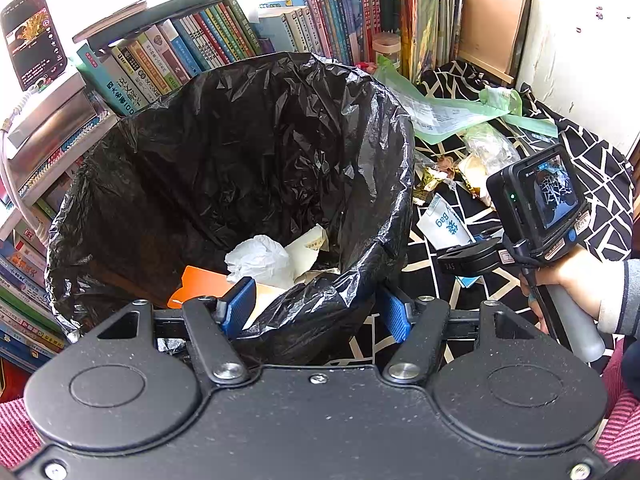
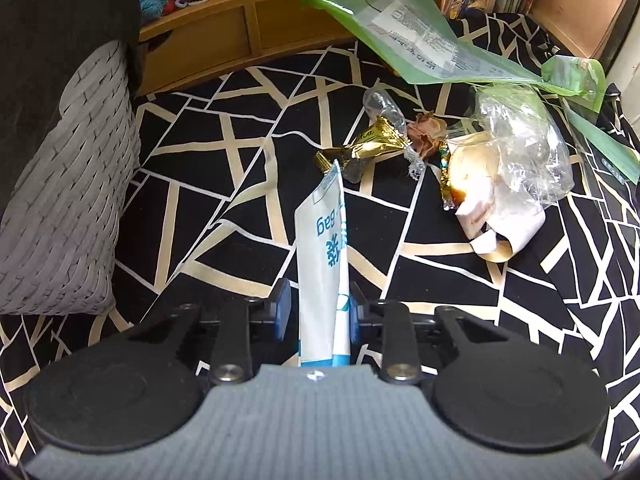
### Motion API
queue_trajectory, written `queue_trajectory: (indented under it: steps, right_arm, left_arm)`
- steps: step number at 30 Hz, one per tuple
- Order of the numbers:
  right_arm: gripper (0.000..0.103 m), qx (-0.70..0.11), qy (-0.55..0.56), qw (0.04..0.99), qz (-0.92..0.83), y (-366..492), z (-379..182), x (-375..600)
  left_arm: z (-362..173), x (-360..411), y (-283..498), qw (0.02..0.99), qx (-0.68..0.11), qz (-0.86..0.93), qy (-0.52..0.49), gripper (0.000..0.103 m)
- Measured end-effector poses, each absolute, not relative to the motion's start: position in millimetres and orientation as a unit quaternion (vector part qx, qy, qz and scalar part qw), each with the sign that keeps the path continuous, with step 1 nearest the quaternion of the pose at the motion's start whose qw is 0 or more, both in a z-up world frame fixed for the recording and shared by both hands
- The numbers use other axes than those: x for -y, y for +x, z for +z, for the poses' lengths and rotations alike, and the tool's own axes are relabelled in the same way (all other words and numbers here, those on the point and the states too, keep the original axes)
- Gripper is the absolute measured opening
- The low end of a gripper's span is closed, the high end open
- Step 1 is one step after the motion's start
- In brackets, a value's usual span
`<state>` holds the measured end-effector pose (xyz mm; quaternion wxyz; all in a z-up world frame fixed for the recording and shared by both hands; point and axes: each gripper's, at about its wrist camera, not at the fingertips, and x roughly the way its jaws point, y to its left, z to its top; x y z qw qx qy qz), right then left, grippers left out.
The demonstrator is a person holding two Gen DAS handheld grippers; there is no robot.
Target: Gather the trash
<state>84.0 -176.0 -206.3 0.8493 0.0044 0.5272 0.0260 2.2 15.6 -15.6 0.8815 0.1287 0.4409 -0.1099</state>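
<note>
Gripping the white packet (image 2: 322, 264), your right hand-held gripper (image 2: 318, 314) should squeeze tight, then drop it into the bin (image 1: 248, 152) your left hand-held gripper (image 1: 316, 308) holds.

Your glossy, crinkled black plastic bin liner (image 1: 240, 152) sits in a matt grey woven basket (image 2: 68, 208). Beneath lies smooth black cloth (image 2: 248, 128) with cream lines. The white ice bag (image 2: 320, 264) looks like smooth plastic film; beside it, a shiny gold foil wrapper (image 2: 372, 144), clear crumpled cellophane (image 2: 516, 144) and a translucent green plastic pouch (image 2: 420, 44). Your pads (image 1: 240, 304) are ribbed blue rubber.
</note>
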Motion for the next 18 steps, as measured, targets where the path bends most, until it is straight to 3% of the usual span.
queue_trajectory:
  steps: [5,18]
  right_arm:
    - [0.015,-0.535,0.0,0.845,0.028,82.9,-207.5,173.3]
    - [0.012,-0.508,0.018,0.86,0.036,84.6,-186.4,175.2]
  left_arm:
    - [-15.5,-15.7,2.3,0.881,-0.441,-0.11,0.129,0.064]
    - [-15.5,-15.8,2.2,0.881,-0.441,-0.11,0.129,0.064]
